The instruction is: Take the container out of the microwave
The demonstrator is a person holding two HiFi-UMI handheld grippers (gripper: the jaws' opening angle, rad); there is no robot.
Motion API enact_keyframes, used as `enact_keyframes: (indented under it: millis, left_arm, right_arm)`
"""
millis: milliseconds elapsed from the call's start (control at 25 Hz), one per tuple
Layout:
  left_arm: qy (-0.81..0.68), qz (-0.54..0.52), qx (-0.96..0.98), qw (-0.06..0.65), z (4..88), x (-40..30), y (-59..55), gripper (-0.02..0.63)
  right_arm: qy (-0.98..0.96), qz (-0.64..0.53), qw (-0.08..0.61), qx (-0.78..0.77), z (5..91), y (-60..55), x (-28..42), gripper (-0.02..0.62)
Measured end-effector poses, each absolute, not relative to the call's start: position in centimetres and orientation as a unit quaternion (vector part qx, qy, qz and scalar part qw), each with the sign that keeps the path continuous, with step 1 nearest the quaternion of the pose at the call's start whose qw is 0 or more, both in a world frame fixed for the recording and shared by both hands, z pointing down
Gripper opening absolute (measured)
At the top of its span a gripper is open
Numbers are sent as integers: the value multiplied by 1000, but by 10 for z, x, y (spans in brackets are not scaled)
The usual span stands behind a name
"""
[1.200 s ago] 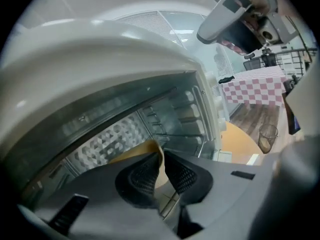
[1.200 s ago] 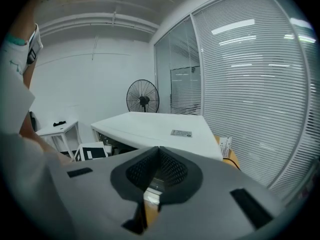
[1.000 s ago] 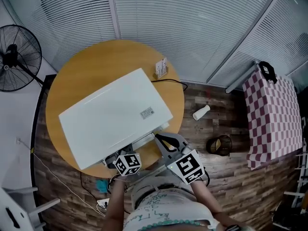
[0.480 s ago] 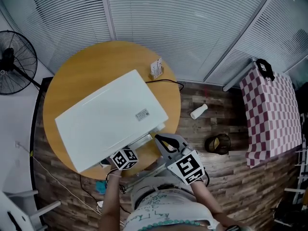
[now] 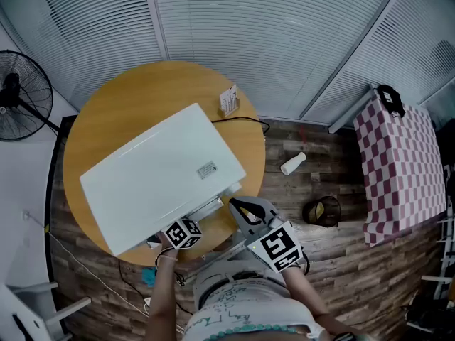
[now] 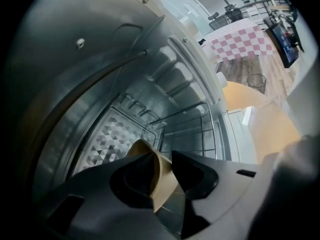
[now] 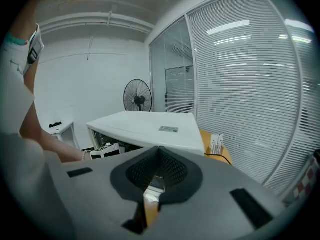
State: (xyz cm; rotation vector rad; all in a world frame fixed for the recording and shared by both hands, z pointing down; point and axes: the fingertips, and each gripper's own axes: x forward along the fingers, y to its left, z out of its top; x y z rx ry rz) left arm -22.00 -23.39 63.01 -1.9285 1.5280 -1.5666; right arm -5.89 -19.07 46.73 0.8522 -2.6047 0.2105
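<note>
The left hand-held gripper (image 6: 162,160), jaws just closing, pinches the container (image 6: 144,148) by its rim inside the microwave (image 5: 160,172). The right hand-held gripper (image 7: 159,152) is pressed together. So thin a hold could slip on withdrawal.

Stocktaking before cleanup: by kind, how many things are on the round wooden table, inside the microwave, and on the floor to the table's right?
White box-shaped microwave: 1
Tan paper container inside it: 1
Small white upright card: 1
White plastic bottle: 1
Dark round mesh bin: 1
Total: 5
</note>
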Motion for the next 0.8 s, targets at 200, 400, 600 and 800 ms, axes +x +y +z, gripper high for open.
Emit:
enact_keyframes:
  millis: [200, 400, 600, 800]
  left_arm:
    - [525, -533, -656, 102, 631, -220, -231, 97]
    - [527, -536, -651, 100, 630, -222, -228, 68]
    - [525, -545, -646, 102, 628, -221, -224, 51]
    - [522, -543, -650, 101, 628, -215, -221, 40]
  right_arm:
    - [-930, 74, 193, 302, 467, -190, -59, -6]
    - [-931, 74, 192, 302, 466, -189, -59, -6]
    - [-931, 75, 192, 302, 465, -185, -57, -6]
    - [-931, 72, 190, 303, 465, -183, -56, -6]
